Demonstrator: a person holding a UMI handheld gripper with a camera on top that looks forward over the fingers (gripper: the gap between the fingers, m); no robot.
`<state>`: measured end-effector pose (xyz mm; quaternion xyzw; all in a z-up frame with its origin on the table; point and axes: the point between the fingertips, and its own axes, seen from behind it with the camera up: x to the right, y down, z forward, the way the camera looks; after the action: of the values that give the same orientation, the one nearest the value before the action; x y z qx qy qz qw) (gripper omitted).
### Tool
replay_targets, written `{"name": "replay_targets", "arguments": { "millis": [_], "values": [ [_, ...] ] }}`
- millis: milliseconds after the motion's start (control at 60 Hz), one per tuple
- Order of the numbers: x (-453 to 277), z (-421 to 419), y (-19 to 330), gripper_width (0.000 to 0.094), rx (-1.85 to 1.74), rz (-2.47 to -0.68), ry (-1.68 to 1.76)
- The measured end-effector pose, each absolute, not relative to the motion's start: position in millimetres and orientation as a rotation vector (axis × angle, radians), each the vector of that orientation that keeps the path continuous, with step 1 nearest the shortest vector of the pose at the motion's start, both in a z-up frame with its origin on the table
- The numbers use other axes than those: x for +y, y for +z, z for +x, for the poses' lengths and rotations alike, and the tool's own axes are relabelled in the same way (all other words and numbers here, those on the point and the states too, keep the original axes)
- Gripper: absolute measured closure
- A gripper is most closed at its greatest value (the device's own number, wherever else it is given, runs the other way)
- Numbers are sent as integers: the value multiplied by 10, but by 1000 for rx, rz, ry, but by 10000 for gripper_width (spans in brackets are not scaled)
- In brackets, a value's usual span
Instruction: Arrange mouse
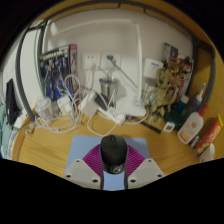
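A black computer mouse sits between my gripper's two fingers, its tail end toward the camera. The magenta pads press against both of its sides, so the gripper is shut on it. A light blue mat lies on the wooden table under and just beyond the fingers. I cannot tell whether the mouse rests on the mat or is held just above it.
Beyond the mat, a tangle of white cables and plugs lies along the white wall. A dark picture box stands at the back left. Figurines and a red-and-white bottle crowd the right side.
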<state>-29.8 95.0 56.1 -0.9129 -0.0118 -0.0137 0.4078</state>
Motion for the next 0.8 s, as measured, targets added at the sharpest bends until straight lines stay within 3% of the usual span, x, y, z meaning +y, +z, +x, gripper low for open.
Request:
{"name": "replay_targets", "arguments": {
  "millis": [200,250,300,517,550,583,600,800],
  "values": [
    [810,-327,-95,653,-43,-2405,-43],
    [821,-325,-88,650,-38,-2392,-46],
    [811,-335,-84,572,-36,-2397,-45],
    [734,-377,-100,413,5,-2457,-1],
    [718,-346,-36,273,21,-2454,-15],
    [701,-311,65,249,30,-2438,-36],
    [691,-302,124,187,30,-2429,-44],
    [521,-346,1068,106,82,-2332,-41]
  ]
}}
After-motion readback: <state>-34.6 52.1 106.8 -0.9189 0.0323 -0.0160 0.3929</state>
